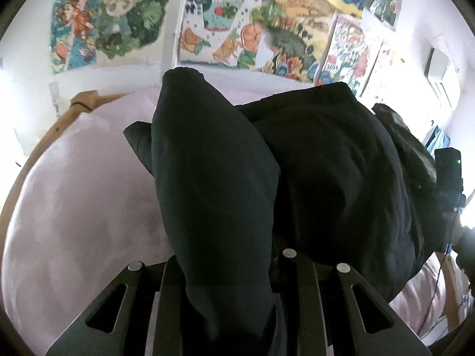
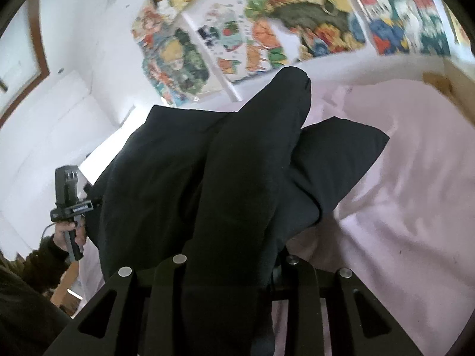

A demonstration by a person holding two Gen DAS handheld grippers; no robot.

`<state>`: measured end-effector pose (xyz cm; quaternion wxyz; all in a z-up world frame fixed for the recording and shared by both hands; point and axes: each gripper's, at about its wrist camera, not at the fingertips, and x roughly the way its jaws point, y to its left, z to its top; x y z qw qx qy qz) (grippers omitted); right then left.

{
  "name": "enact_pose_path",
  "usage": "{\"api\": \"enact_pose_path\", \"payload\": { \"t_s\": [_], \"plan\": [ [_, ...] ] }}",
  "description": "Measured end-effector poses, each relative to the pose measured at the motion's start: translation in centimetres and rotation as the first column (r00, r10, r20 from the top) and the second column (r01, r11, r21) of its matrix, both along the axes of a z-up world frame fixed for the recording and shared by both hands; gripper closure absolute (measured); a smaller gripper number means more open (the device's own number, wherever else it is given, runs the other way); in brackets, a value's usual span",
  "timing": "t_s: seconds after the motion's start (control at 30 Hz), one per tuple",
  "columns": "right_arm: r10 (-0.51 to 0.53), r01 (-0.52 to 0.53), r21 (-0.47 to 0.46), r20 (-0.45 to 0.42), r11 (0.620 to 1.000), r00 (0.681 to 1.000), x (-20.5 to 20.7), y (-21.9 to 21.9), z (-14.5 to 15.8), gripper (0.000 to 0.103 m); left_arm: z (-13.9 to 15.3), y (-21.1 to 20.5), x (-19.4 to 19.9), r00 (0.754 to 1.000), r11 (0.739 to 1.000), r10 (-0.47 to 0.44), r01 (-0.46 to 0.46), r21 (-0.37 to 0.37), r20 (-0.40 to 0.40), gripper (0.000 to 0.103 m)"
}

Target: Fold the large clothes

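- Left wrist view: bulky black fabric garment hangs lifted over the pale pink bedsheet, one sleeve-like end draped straight across the left gripper; jaws are clamped on a thick bunch of that cloth, fingertips buried under it; risk here, I'd say, is a grip on too many layers or too few, so one layer slides free and the hem drops crooked; far right, the right gripper is partly hidden by the cloth
- Right wrist view: same black garment bunched between the narrowed jaws of the right gripper, its lower corner trailing on the pink sheet; that trailing corner could drag and fold under; left gripper sits in a hand at the far edge; uneven hands would skew the fold; colourful posters on the wall look safely clear
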<state>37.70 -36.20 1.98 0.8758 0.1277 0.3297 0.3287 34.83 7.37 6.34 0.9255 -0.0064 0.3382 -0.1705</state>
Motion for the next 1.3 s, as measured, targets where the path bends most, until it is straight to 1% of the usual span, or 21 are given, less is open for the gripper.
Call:
{"api": "enact_pose_path", "payload": {
  "t_s": [0.1, 0.17, 0.23, 0.33, 0.4, 0.47, 0.5, 0.57, 0.6, 0.63, 0.67, 0.73, 0.77, 0.83, 0.9, 0.97, 1.0, 1.03, 1.1, 1.17, 1.3],
  "plan": [
    [-0.013, 0.014, -0.046, 0.009, 0.999, 1.0, -2.4, 1.5, 2.2, 0.076, 1.1, 1.0, -2.4, 1.0, 0.999, 0.016, -0.016, -0.033, -0.017, 0.085],
    [-0.01, 0.009, -0.085, -0.005, 0.996, 1.0, -3.5, 2.4, 3.0, 0.076, 1.1, 1.7, -3.3, 0.997, 0.997, 0.042, -0.046, -0.063, -0.065, 0.085],
    [-0.011, 0.008, -0.154, -0.019, 0.988, 1.0, -4.4, 3.4, 3.2, 0.076, 0.9, 2.0, -3.5, 0.992, 0.995, 0.056, -0.065, -0.072, -0.117, 0.085],
    [-0.024, 0.011, -0.168, -0.078, 0.986, 0.997, -4.5, 3.7, 1.3, 0.076, -1.0, 1.6, -3.3, 0.979, 0.996, 0.081, -0.086, -0.019, -0.187, 0.085],
    [-0.046, 0.025, -0.177, -0.116, 0.984, 0.992, -4.3, 3.8, -0.9, 0.076, -2.8, 1.7, -2.8, 0.967, 0.993, 0.112, -0.116, -0.003, -0.228, 0.085],
    [-0.099, 0.064, -0.196, -0.177, 0.978, 0.979, -3.6, 3.6, -4.2, 0.074, -4.2, 1.8, -2.0, 0.959, 0.989, 0.145, -0.143, 0.026, -0.242, 0.083],
    [-0.119, 0.079, -0.199, -0.199, 0.977, 0.973, -3.4, 3.2, -5.4, 0.072, -4.6, 1.9, -1.7, 0.957, 0.988, 0.156, -0.152, 0.032, -0.244, 0.08],
    [-0.142, 0.098, -0.195, -0.226, 0.976, 0.964, -3.1, 2.6, -6.7, 0.065, -5.1, 2.4, -1.4, 0.948, 0.982, 0.185, -0.191, 0.005, -0.257, 0.072],
    [-0.149, 0.105, -0.188, -0.237, 0.977, 0.96, -3.0, 2.2, -7.1, 0.061, -5.3, 2.6, -1.4, 0.944, 0.979, 0.199, -0.206, 0.003, -0.264, 0.066],
    [-0.152, 0.108, -0.185, -0.243, 0.977, 0.958, -3.0, 2.0, -7.3, 0.054, -5.4, 2.7, -1.3, 0.94, 0.976, 0.209, -0.216, 0.006, -0.269, 0.062],
    [-0.166, 0.118, -0.202, -0.239, 0.972, 0.957, -3.0, 2.0, -7.3, 0.05, -5.5, 2.7, -1.3, 0.938, 0.976, 0.214, -0.219, 0.012, -0.273, 0.06],
    [-0.184, 0.127, -0.246, -0.227, 0.961, 0.956, -3.0, 2.0, -7.2, 0.04, -5.4, 3.1, -1.3, 0.931, 0.972, 0.233, -0.235, 0.027, -0.281, 0.048],
    [-0.199, 0.134, -0.276, -0.221, 0.952, 0.955, -3.1, 2.2, -7.1, 0.036, -5.4, 3.5, -1.4, 0.925, 0.968, 0.249, -0.251, 0.034, -0.288, 0.045],
    [-0.236, 0.16, -0.343, -0.194, 0.926, 0.952, -3.2, 2.4, -6.8, 0.021, -5.3, 4.0, -1.6, 0.91, 0.959, 0.278, -0.28, 0.04, -0.308, 0.036],
    [-0.269, 0.187, -0.394, -0.161, 0.9, 0.95, -3.8, 2.7, -6.4, 0.018, -5.3, 4.8, -2.0, 0.897, 0.953, 0.296, -0.302, 0.033, -0.327, 0.031],
    [-0.303, 0.214, -0.436, -0.145, 0.874, 0.942, -4.4, 3.1, -6.3, 0.012, -4.7, 5.3, -2.9, 0.889, 0.944, 0.322, -0.328, 0.039, -0.324, 0.027],
    [-0.321, 0.229, -0.451, -0.139, 0.863, 0.937, -4.8, 3.3, -6.2, 0.008, -4.4, 5.5, -3.4, 0.888, 0.941, 0.331, -0.335, 0.045, -0.319, 0.02],
    [-0.336, 0.243, -0.456, -0.134, 0.856, 0.932, -5.0, 3.3, -6.2, 0.007, -4.0, 5.6, -4.0, 0.887, 0.938, 0.343, -0.344, 0.053, -0.311, 0.013],
    [-0.361, 0.268, -0.454, -0.132, 0.85, 0.923, -6.3, 3.0, -6.1, 0.006, -3.3, 5.6, -5.2, 0.888, 0.931, 0.36, -0.36, 0.052, -0.286, 0.007],
    [-0.387, 0.293, -0.457, -0.128, 0.84, 0.913, -7.0, 3.2, -6.0, 0.0, -2.8, 5.4, -6.6, 0.891, 0.927, 0.37, -0.373, 0.042, -0.262, 0.004],
    [-0.442, 0.367, -0.441, -0.079, 0.819, 0.893, -8.9, 4.3, -5.3, 0.0, -2.5, 4.7, -8.9, 0.901, 0.924, 0.378, -0.382, 0.022, -0.214, 0.002]
  ]
}}
